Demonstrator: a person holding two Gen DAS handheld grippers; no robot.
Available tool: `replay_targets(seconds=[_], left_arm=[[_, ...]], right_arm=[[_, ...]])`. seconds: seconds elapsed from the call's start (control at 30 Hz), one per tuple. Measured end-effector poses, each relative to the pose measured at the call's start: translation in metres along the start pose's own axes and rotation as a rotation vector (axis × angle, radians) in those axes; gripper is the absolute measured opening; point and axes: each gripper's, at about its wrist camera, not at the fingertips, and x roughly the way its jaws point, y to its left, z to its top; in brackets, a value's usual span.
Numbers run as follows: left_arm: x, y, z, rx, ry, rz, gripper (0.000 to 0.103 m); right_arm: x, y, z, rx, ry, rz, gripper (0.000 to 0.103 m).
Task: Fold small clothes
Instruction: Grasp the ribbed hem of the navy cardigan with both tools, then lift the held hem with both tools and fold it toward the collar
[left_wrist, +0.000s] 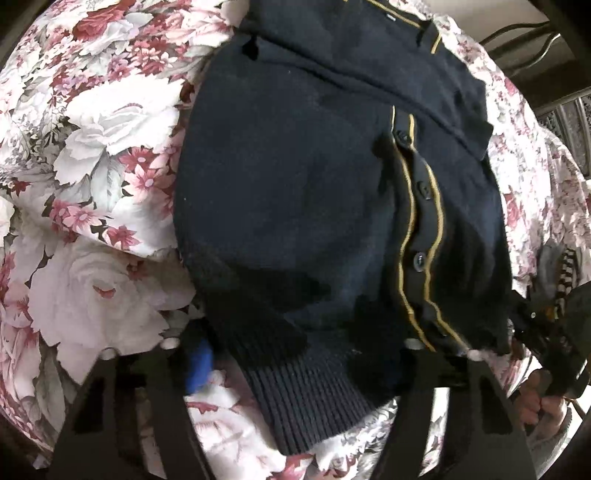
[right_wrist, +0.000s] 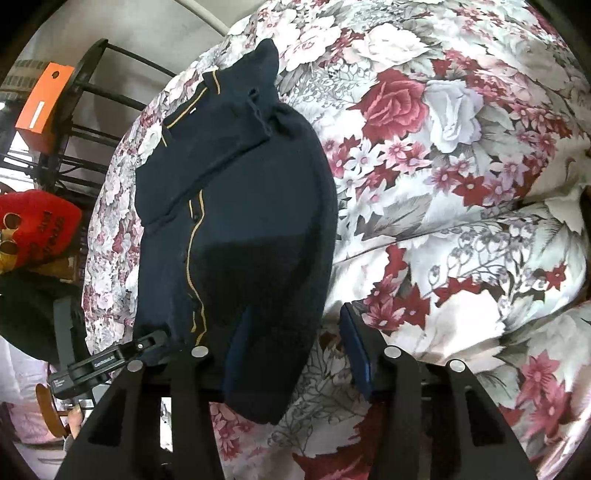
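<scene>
One navy knitted cardigan with gold piping (left_wrist: 295, 206) lies spread on the floral bedcover of red, pink and white roses (left_wrist: 96, 147); its long axis runs from the ribbed hem nearest both cameras up to the collar at the far end, where a sleeve is folded across the chest; two gold lines flank the button band, and three dark buttons can be counted in the left wrist view, with any others too dark to pick out. The left gripper (left_wrist: 295, 354) stands partly open astride the hem, its blue-padded finger (left_wrist: 199, 363) beside the ribbing; whether the pads press the knit cannot be told, since the other fingertip is lost against the dark cloth. The right gripper (right_wrist: 295, 343) is likewise half open, the lower corner of the cardigan hanging between its two blue pads, one of them partly covered by the fabric; contact is unclear. Off the bed's edge in the right wrist view sit one orange box (right_wrist: 42, 107) on a black metal rack (right_wrist: 96, 110) and one red soft object (right_wrist: 37, 229), blurred; a hand (left_wrist: 539, 402) shows at the left view's margin, cut off.
</scene>
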Motion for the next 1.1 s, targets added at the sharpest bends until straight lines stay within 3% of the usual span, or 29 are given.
replay_targets(seconds=[0.23, 0.27, 0.33, 0.4, 0.5, 0.57, 0.73, 0.83, 0.9, 0.97, 1.07, 1.1], left_arm=[[0.013, -0.003, 0.006, -0.017, 0.019, -0.029, 0.053], [0.012, 0.002, 0.004, -0.020, 0.019, -0.032, 0.053], [0.012, 0.002, 0.004, -0.027, 0.009, -0.035, 0.051], [0.008, 0.006, 0.002, -0.027, 0.002, -0.039, 0.032], [0.001, 0.008, 0.000, -0.031, -0.013, -0.042, 0.011], [-0.005, 0.009, -0.002, -0.030, -0.025, -0.062, 0.008], [-0.003, 0.006, -0.004, -0.003, -0.015, -0.043, 0.008], [0.004, 0.008, -0.004, -0.007, 0.007, -0.033, 0.016], [0.008, 0.007, -0.003, -0.005, 0.013, -0.040, 0.029], [0.010, 0.003, -0.004, 0.009, 0.004, -0.015, 0.029], [0.005, -0.004, -0.007, 0.043, -0.026, 0.015, 0.009], [0.001, -0.005, -0.009, 0.051, -0.037, 0.016, 0.007]], right_arm=[[0.014, 0.012, -0.003, -0.069, 0.016, -0.031, 0.047], [0.014, 0.013, -0.004, -0.077, 0.017, -0.028, 0.044], [0.014, 0.012, -0.004, -0.078, 0.017, -0.017, 0.024], [0.011, 0.010, -0.004, -0.079, 0.008, -0.003, 0.013], [0.002, 0.015, -0.005, -0.093, -0.025, 0.027, 0.010], [-0.003, 0.021, -0.006, -0.121, -0.036, 0.035, 0.010], [0.004, 0.017, -0.004, -0.117, 0.000, 0.023, 0.010], [0.016, 0.009, -0.007, -0.074, 0.045, 0.034, 0.013], [0.018, 0.012, -0.009, -0.084, 0.046, 0.028, 0.014], [0.018, 0.015, -0.012, -0.100, 0.033, 0.014, 0.013], [0.014, 0.022, -0.016, -0.128, 0.000, -0.008, 0.010], [0.010, 0.025, -0.017, -0.137, -0.011, -0.010, 0.009]])
